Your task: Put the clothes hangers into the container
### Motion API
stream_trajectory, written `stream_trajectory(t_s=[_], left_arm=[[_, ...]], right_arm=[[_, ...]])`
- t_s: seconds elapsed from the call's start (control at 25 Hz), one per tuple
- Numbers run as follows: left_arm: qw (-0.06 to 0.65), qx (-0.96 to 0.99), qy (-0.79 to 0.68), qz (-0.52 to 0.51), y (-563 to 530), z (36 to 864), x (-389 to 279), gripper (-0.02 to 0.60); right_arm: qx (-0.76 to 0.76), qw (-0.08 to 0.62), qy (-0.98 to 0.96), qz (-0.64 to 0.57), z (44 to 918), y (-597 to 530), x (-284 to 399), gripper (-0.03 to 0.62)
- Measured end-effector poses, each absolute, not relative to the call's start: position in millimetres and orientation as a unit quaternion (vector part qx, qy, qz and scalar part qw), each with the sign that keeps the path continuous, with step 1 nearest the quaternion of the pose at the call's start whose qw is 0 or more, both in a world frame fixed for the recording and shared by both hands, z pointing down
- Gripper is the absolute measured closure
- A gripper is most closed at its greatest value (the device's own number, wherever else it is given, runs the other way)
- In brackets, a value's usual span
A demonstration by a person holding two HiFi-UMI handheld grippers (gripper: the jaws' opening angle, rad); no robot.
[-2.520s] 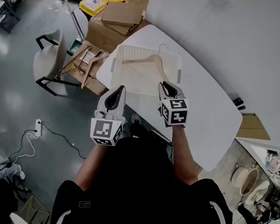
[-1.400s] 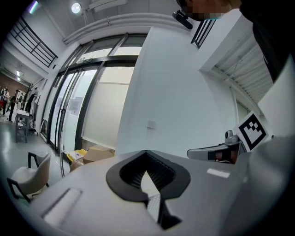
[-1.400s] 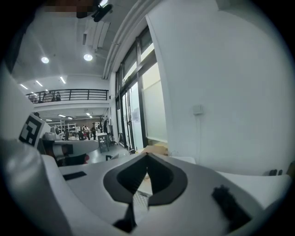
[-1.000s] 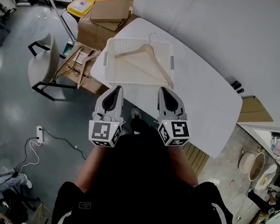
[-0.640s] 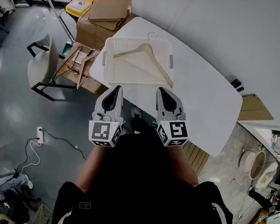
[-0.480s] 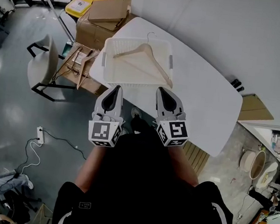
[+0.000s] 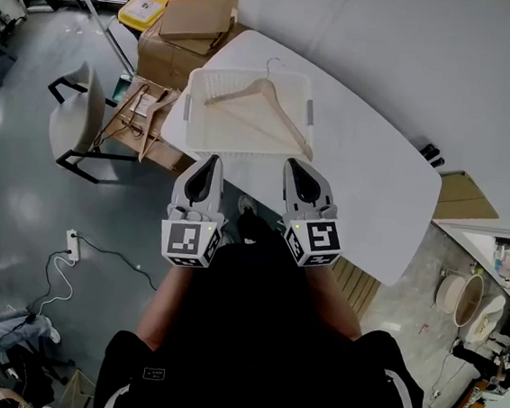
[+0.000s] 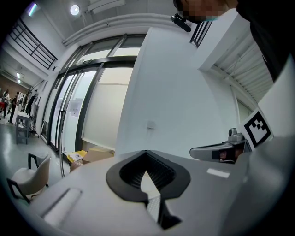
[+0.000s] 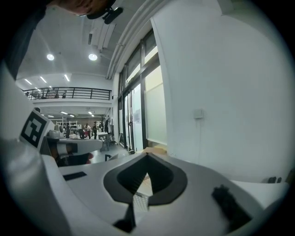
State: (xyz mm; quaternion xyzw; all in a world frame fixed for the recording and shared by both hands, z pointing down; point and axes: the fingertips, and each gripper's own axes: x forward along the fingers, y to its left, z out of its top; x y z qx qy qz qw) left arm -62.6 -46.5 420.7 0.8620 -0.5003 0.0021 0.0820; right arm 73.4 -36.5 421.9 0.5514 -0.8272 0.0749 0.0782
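Note:
A wooden clothes hanger (image 7: 263,107) lies inside the white slatted container (image 7: 191,133) on the far left end of the white table (image 7: 375,180). Both grippers hover near the table's front edge, short of the container, and touch nothing. My left gripper (image 7: 208,167) is shut and holds nothing; its jaws (image 8: 146,153) meet along a closed seam. My right gripper (image 7: 296,170) is likewise shut and holds nothing, with its tips (image 9: 147,156) pressed together. More wooden hangers (image 7: 149,104) lie on a cardboard box off the table's left side.
A grey chair (image 7: 71,125) stands left of the table. Stacked cardboard boxes (image 7: 194,22) and a yellow package (image 7: 154,0) sit beyond the container. A power strip and cables (image 7: 71,244) lie on the floor at the left. A white wall runs behind the table.
Since the earliest frame both grippers have drawn back from the container toward my body, leaving the hanger in it. Over the last second almost nothing has moved.

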Motion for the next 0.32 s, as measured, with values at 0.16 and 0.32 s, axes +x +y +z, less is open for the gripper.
stream_trajectory(t_s=[0.16,0.32], left_arm=[[0.083,0.862,-0.499,0.003,-47.1,420.3,-59.4,0.575],[0.085,0.863,-0.497,0.003,-48.2,422.1,-56.1,0.575]], right_arm=[[0.551,0.082,-0.827,0.077,422.8,-36.3,76.5,0.580],[0.551,0.085,-0.826,0.076,424.6,-36.9,78.8,0.580]])
